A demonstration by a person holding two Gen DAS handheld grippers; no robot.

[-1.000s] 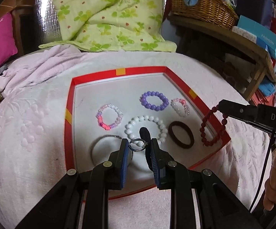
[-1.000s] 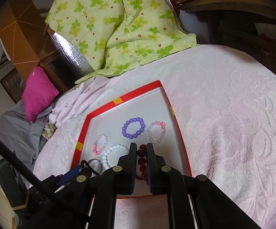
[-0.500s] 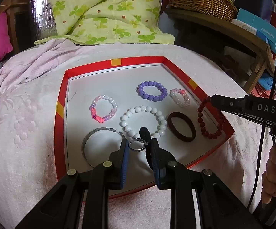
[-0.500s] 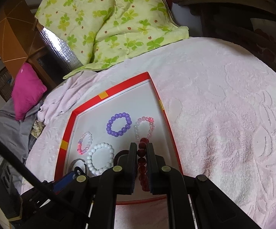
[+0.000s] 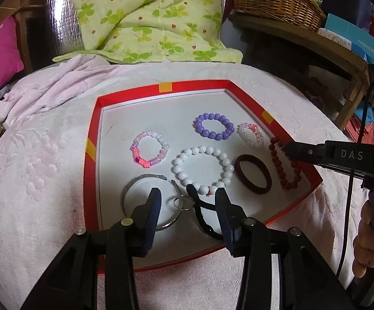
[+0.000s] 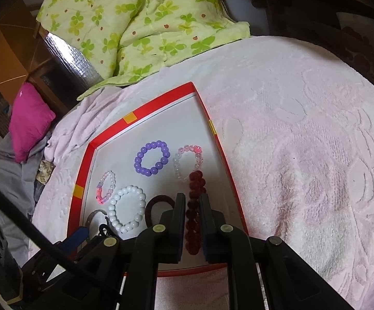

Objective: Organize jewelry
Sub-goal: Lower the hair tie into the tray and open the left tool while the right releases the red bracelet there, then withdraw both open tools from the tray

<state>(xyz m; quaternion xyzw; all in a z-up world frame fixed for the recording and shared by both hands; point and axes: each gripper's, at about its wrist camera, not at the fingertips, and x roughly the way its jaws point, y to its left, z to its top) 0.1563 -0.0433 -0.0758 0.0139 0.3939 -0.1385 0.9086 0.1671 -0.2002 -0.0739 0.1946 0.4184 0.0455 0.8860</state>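
Note:
A red-rimmed white tray lies on a pink bedspread. My left gripper hangs low over the tray's near side and its jaws are opening. Between them a small metal ring on a black cord lies on the tray floor, and neither pad touches it. My right gripper is shut on a dark red bead bracelet. In the left wrist view that bracelet droops from the right gripper onto the tray by its right rim.
Also in the tray are a white bead bracelet, a purple one, two pinkish ones, a brown hair band and a silver bangle. A green quilt and a wicker basket lie beyond it.
My left jaws have spread and let go of the metal ring, which now rests on the tray. The right gripper has sunk a little with the red bracelet.

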